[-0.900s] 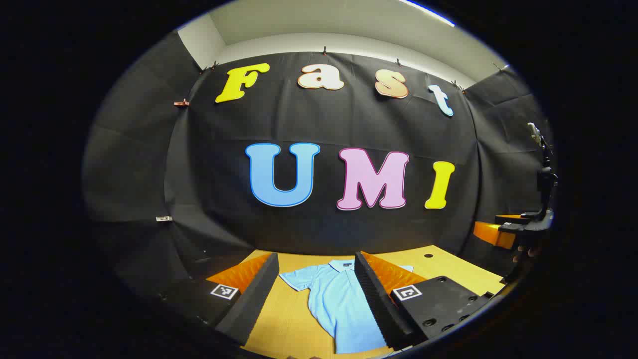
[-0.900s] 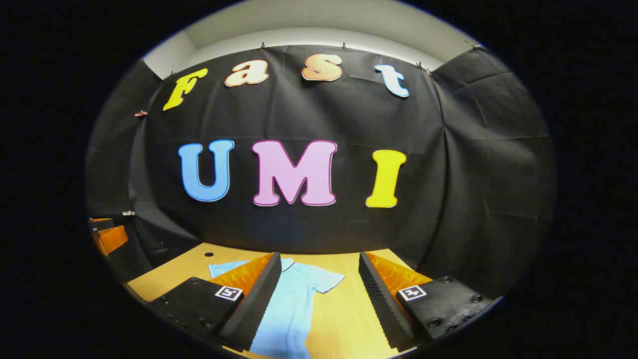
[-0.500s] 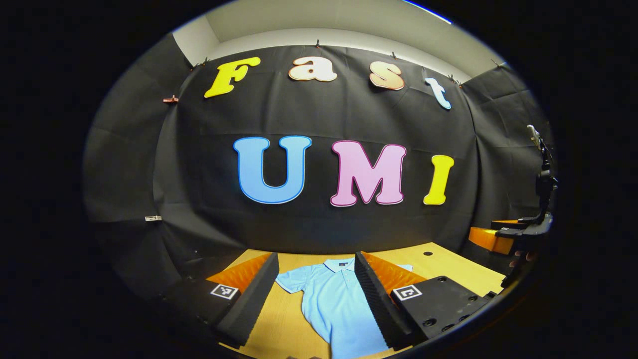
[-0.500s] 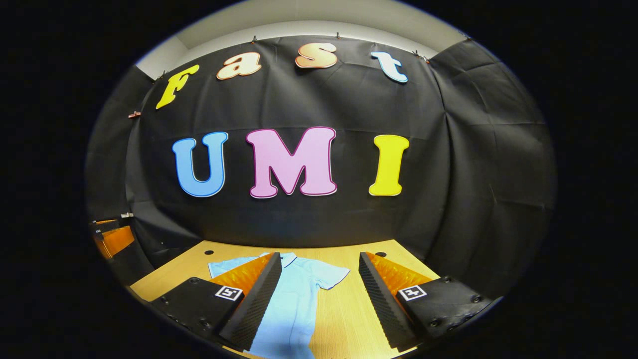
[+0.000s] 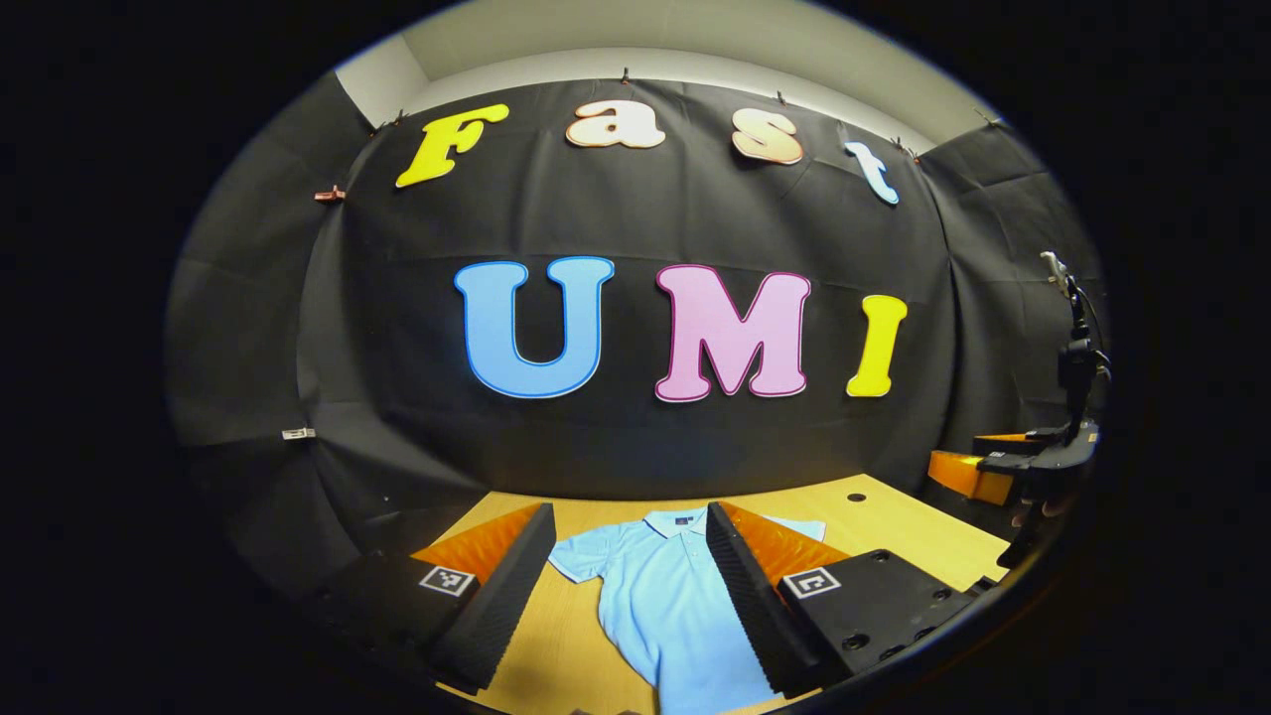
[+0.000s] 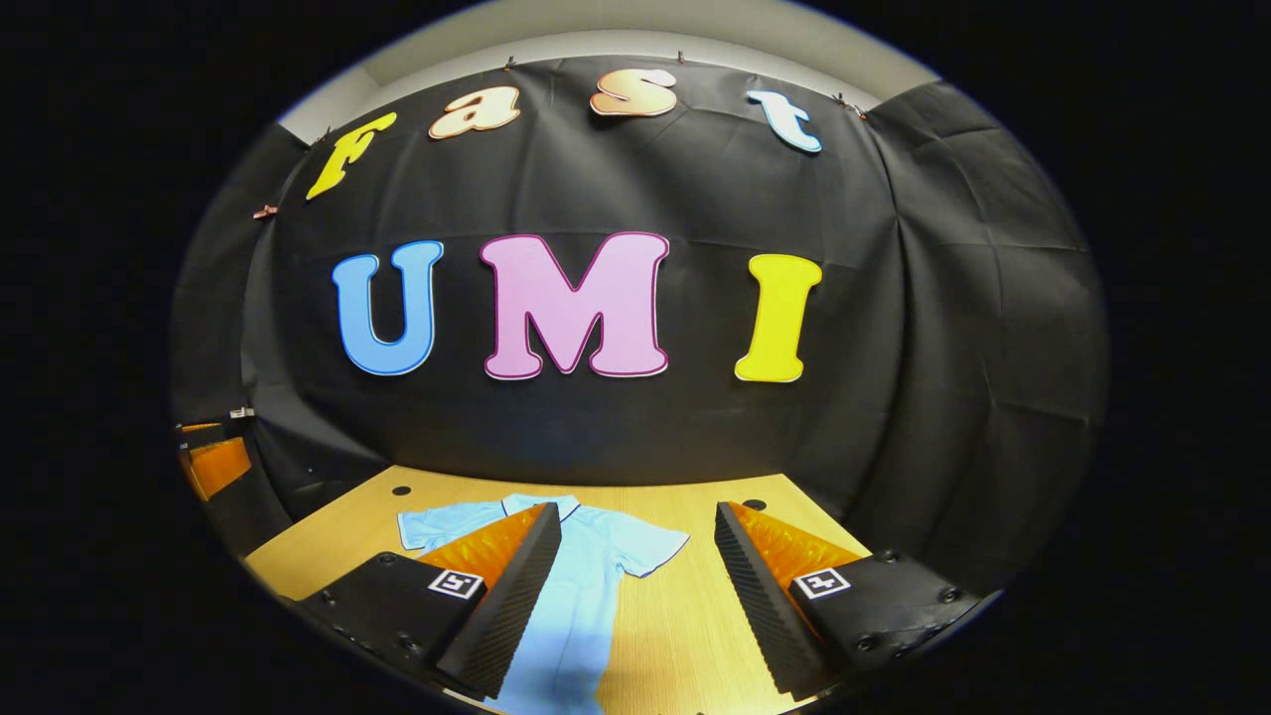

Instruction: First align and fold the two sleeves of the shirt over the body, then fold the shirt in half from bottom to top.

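Your left tongs (image 5: 628,586) wide apart, holding nothing, above worktop (image 5: 894,526). Your right tongs (image 6: 635,586) likewise wide, holding nothing. Shirt (image 5: 660,606) lies flat on worktop, collar (image 5: 675,520) toward booth wall, both sleeves spread out, unfolded. Bare wood beside each sleeve edge. In right gripper view, shirt (image 6: 586,586) sits left of centre, bare worktop (image 6: 685,616) between your fingers.

Shirt (image 6: 586,586) flat, apparently unfolded, on table (image 6: 685,616).
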Motion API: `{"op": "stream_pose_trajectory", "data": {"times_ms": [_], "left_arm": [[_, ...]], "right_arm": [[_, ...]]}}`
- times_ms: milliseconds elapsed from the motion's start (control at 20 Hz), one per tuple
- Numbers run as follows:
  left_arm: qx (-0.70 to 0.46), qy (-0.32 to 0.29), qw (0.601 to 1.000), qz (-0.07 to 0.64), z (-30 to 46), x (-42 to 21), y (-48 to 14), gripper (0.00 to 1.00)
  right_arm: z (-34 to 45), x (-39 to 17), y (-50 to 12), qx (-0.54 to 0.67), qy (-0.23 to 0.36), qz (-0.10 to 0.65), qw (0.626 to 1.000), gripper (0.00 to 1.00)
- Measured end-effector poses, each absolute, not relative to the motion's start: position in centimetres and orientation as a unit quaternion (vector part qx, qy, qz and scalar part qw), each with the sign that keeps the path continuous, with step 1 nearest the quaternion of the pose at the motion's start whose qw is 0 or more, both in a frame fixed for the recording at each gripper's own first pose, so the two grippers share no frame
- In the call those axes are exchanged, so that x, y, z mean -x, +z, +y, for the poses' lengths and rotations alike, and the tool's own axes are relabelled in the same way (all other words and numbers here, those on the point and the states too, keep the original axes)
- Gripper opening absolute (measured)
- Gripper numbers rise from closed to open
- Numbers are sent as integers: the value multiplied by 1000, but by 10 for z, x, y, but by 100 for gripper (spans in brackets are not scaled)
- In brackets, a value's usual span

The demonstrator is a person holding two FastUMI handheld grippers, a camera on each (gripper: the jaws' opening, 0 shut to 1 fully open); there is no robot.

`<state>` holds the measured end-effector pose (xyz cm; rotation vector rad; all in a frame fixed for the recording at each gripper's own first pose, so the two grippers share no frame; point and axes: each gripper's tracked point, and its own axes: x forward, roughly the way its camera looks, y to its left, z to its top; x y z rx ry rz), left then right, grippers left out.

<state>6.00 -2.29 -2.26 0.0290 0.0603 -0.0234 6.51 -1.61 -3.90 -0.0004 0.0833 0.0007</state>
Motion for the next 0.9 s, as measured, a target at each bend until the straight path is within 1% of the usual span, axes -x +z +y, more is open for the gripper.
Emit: {"op": "stream_pose_trajectory", "data": {"times_ms": [250, 500, 900], "left_arm": [[-14, 0, 999, 35, -22, -64, -26, 97], [-16, 19, 999, 40, -17, -72, -30, 97], [-20, 65, 996, 55, -8, -90, -42, 97]], "right_arm": [[-17, -88, -47, 8, 13, 47, 999, 97], [-25, -131, -55, 19, 17, 51, 998, 97], [-35, -207, -99, 9, 39, 103, 994, 97]]}}
